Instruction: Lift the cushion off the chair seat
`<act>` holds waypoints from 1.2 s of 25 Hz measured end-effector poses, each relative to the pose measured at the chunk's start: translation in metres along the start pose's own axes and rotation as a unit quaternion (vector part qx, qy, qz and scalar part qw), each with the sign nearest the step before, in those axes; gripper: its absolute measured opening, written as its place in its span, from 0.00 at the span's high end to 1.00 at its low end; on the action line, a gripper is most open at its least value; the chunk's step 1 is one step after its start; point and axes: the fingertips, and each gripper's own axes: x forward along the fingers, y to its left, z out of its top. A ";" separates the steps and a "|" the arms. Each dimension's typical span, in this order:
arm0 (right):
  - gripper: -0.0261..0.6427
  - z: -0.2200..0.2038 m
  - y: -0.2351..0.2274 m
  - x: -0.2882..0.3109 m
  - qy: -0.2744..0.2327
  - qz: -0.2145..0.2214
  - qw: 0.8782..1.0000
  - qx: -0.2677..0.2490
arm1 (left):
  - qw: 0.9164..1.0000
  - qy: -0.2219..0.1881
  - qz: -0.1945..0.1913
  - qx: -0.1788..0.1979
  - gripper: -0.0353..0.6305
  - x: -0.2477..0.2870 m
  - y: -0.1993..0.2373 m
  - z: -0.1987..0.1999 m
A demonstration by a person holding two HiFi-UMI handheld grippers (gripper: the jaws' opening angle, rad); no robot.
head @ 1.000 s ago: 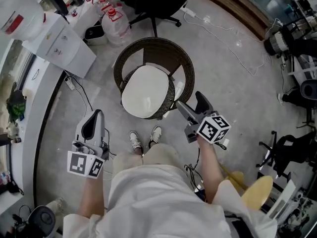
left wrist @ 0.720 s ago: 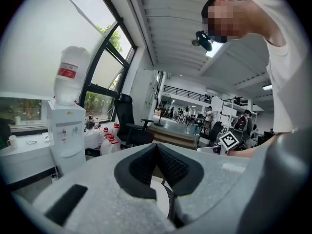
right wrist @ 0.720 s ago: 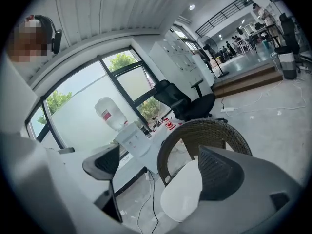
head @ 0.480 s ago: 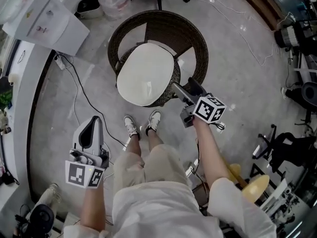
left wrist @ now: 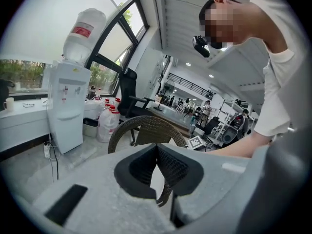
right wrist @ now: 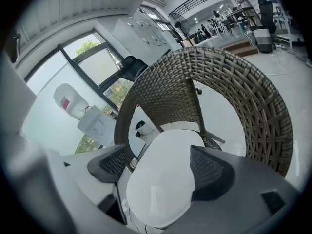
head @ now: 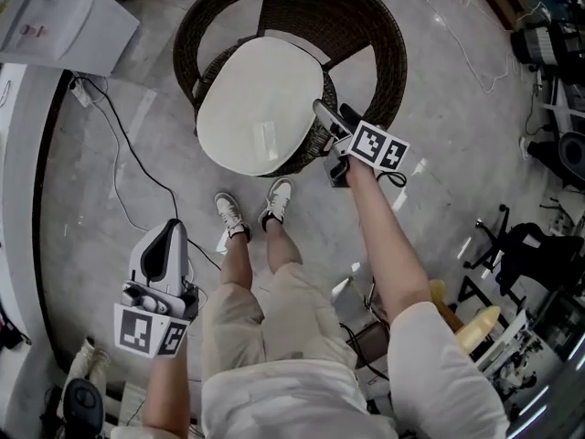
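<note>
A white oval cushion [head: 256, 108] lies on the seat of a round brown wicker chair [head: 375, 26]. My right gripper [head: 331, 113] is at the cushion's right front edge, pointing down toward it. Its jaws are closing but still stand apart. In the right gripper view the cushion [right wrist: 163, 177] shows between the two dark pads [right wrist: 210, 173], with no pad pressing on it. My left gripper [head: 168, 234] hangs low at the left, well away from the chair, beside the person's leg. Its jaws [left wrist: 157, 149] meet at the tips with nothing between them; the chair [left wrist: 146, 126] stands beyond.
A white water dispenser [head: 55, 12] stands at the upper left, with a black cable [head: 123, 167] across the floor. The person's shoes [head: 230, 214] are just before the chair. Water bottles [left wrist: 105, 123] and a desk chair stand behind. Stands and equipment [head: 548, 53] crowd the right side.
Both grippers have come down. The right one has moved in to the cushion's right edge and its jaws have narrowed. The left one stays low at the left.
</note>
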 end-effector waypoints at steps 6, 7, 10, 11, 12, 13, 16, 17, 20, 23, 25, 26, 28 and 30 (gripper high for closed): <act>0.36 -0.016 -0.032 0.031 0.018 -0.026 1.000 0.000 | 0.999 0.013 -0.021 0.021 0.92 0.013 0.005 -0.004; 0.36 -0.020 -0.037 0.036 0.025 -0.031 0.999 0.001 | 0.999 0.014 -0.021 0.025 0.92 0.015 0.008 -0.002; 0.37 -0.029 -0.055 0.053 0.048 -0.057 0.997 -0.009 | 0.999 0.017 -0.020 0.029 0.92 0.022 0.014 -0.001; 0.38 -0.032 -0.062 0.059 0.053 -0.065 0.996 -0.013 | 0.999 0.019 -0.019 0.029 0.92 0.025 0.016 -0.002; 0.38 -0.034 -0.069 0.066 0.058 -0.070 0.996 -0.015 | 0.999 0.022 -0.017 0.027 0.92 0.027 0.016 -0.005; 0.38 -0.036 -0.075 0.073 0.064 -0.074 0.995 -0.015 | 0.999 0.025 -0.015 0.025 0.92 0.030 0.017 -0.008; 0.38 -0.038 -0.090 0.094 0.078 -0.077 0.994 -0.019 | 0.999 0.035 -0.008 0.016 0.92 0.039 0.020 -0.020; 0.38 -0.037 -0.094 0.101 0.083 -0.078 0.993 -0.022 | 0.999 0.038 -0.006 0.013 0.92 0.041 0.020 -0.024; 0.38 -0.037 -0.107 0.117 0.102 -0.082 0.991 -0.041 | 0.999 0.046 0.003 0.004 0.92 0.049 0.024 -0.033; 0.38 -0.039 -0.119 0.129 0.125 -0.089 0.987 -0.053 | 0.999 0.047 0.014 -0.004 0.92 0.058 0.027 -0.036; 0.38 -0.043 -0.124 0.134 0.143 -0.090 0.984 -0.052 | 0.999 0.046 0.021 -0.011 0.92 0.065 0.028 -0.036; 0.38 -0.045 -0.126 0.137 0.152 -0.090 0.983 -0.052 | 0.999 0.045 0.025 -0.014 0.92 0.068 0.028 -0.036; 0.40 -0.048 -0.131 0.143 0.164 -0.092 0.981 -0.048 | 0.998 0.045 0.030 -0.017 0.92 0.074 0.027 -0.035; 0.46 -0.048 -0.139 0.143 0.173 -0.104 0.978 -0.044 | 0.998 0.045 0.035 -0.018 0.92 0.079 0.025 -0.033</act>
